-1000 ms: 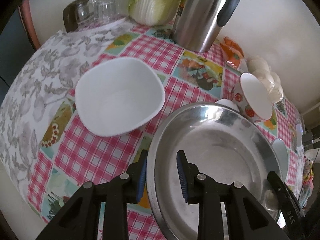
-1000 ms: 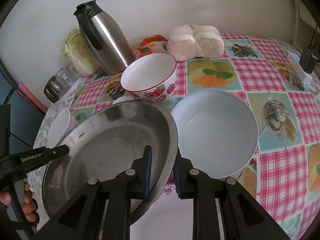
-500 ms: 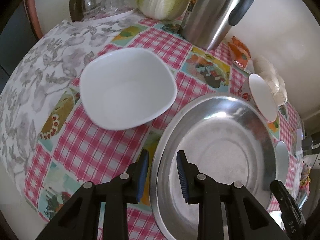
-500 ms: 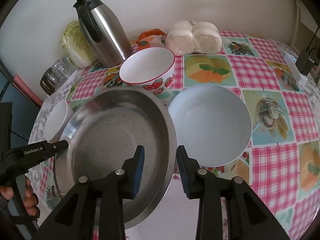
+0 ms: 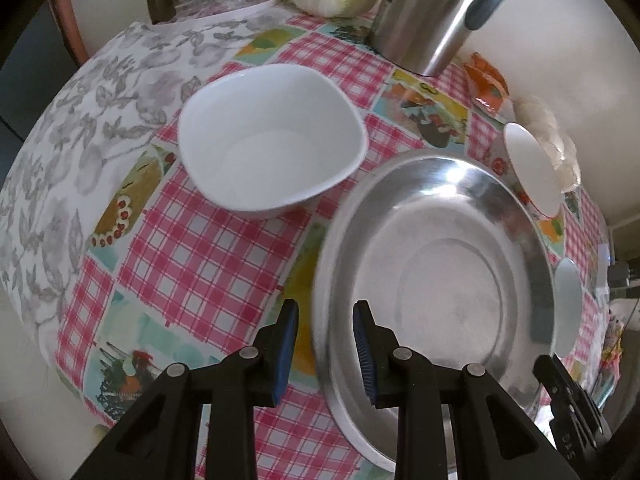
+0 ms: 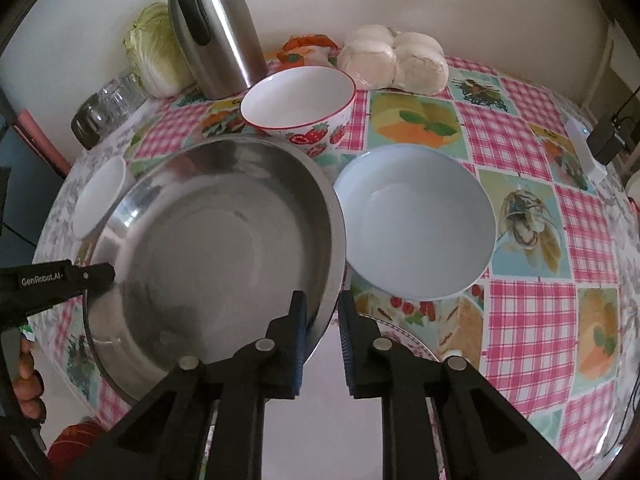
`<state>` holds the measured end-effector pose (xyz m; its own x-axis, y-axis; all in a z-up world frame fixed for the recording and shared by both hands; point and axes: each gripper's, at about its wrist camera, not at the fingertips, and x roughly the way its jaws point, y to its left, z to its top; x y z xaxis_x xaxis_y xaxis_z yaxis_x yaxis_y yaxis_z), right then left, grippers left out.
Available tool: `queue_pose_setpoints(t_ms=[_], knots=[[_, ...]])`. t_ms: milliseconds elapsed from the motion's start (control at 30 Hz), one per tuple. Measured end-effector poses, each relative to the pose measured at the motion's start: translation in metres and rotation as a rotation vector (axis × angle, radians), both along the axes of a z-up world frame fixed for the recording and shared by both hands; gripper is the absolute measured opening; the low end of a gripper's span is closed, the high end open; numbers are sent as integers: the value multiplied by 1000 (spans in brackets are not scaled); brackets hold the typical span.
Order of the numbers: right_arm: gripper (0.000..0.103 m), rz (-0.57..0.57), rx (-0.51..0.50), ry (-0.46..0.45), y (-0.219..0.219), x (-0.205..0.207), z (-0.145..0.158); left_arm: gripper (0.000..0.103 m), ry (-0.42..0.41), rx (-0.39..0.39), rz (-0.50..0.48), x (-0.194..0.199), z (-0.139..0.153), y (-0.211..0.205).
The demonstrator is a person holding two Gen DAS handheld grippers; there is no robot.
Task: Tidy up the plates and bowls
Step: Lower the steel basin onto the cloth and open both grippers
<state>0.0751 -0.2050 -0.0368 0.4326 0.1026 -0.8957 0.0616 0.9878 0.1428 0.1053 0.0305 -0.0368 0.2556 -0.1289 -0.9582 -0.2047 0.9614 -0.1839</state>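
A wide steel plate [image 5: 440,272] [image 6: 216,248] hangs between both grippers above the checked tablecloth. My left gripper [image 5: 326,344] is shut on its left rim. The jaws of my right gripper [image 6: 323,332] are closing on the right rim, which sits between the blue pads. A white squarish bowl [image 5: 272,156] [image 6: 100,196] stands left of the plate. Behind it is a strawberry-patterned bowl [image 6: 300,100] [image 5: 532,168], and on its right a pale blue bowl [image 6: 416,220]. A white plate with a floral rim [image 6: 404,336] lies under my right gripper.
Along the wall stand a steel thermos jug [image 6: 216,28], a cabbage [image 6: 154,48], glass jars [image 6: 108,108] and a bag of white buns [image 6: 396,60]. A white power strip [image 6: 584,148] lies at the far right. A hand [image 6: 28,384] holds the left gripper's handle.
The steel plate has gone from tilted to nearly level. My right jaws came off the rim, opened wider, then narrowed on it again. The left grip stayed the same.
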Motion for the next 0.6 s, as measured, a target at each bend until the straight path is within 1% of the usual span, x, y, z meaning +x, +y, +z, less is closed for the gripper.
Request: queue_pose_setpoints(t_ms=[33, 133, 467, 600], knots=[[16, -1, -3, -3, 0, 1, 0, 31, -6, -5, -13, -1, 1, -3], [16, 2, -15, -15, 2, 2, -1, 30, -16, 40, -31, 0, 1, -11], [16, 2, -46, -41, 6, 8, -2, 30, -50, 87, -56, 7, 0, -15], [16, 2, -48, -50, 6, 9, -4, 30, -72, 122, -71, 9, -1, -19]])
